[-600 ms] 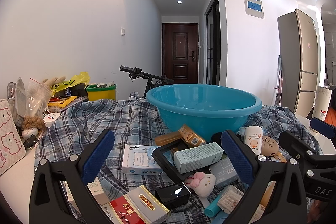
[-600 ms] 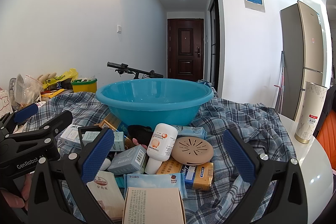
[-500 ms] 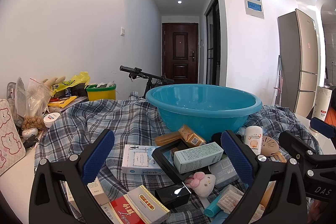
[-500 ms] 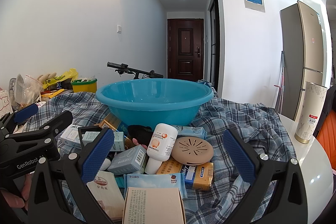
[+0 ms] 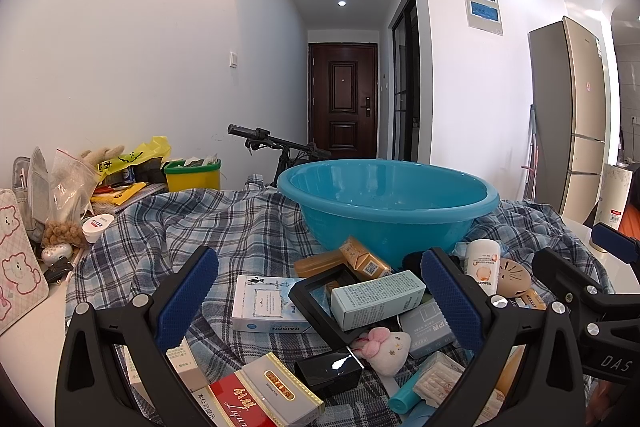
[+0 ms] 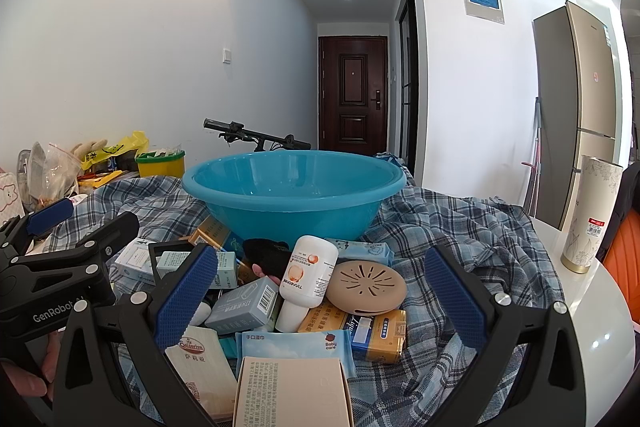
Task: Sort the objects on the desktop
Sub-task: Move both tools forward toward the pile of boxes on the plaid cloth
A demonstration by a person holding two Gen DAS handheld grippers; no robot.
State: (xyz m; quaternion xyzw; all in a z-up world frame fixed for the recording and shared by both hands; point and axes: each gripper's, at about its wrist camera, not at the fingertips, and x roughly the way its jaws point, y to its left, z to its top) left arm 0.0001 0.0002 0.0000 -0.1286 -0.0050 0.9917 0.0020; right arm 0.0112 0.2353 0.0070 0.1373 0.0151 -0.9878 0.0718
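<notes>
Your left tongs (image 5: 318,291) and right tongs (image 6: 320,293) both gape wide, empty, above the boxes before the teal basin (image 6: 294,187).

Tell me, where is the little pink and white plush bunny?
In the left wrist view, the little pink and white plush bunny lies low and centre-right in the pile, just below the pale green carton and right of the glossy black box.

Glossy plastic basin (image 5: 384,211) on soft checked cloth (image 5: 192,227).
</notes>
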